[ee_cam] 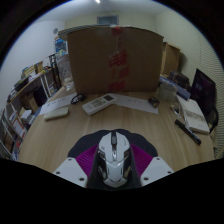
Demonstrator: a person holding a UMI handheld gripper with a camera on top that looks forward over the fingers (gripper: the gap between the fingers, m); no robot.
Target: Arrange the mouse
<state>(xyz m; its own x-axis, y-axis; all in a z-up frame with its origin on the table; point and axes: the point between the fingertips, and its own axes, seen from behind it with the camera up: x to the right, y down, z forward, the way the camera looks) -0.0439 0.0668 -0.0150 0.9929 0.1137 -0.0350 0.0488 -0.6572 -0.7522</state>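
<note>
A white and grey computer mouse [113,158] with a dark centre strip sits between my fingers, its nose pointing away from me. My gripper [113,150] is shut on it, with the magenta pads [88,160] pressing on both of its sides. A dark mat [112,136] shows under and just ahead of the mouse on the wooden table [130,125]. I cannot see whether the mouse rests on the mat or is lifted off it.
A large cardboard box [110,55] stands at the back of the table. A white flat device [100,103] and a white object [57,110] lie ahead to the left. Books and black items [190,120] lie to the right, and shelves [25,100] stand to the left.
</note>
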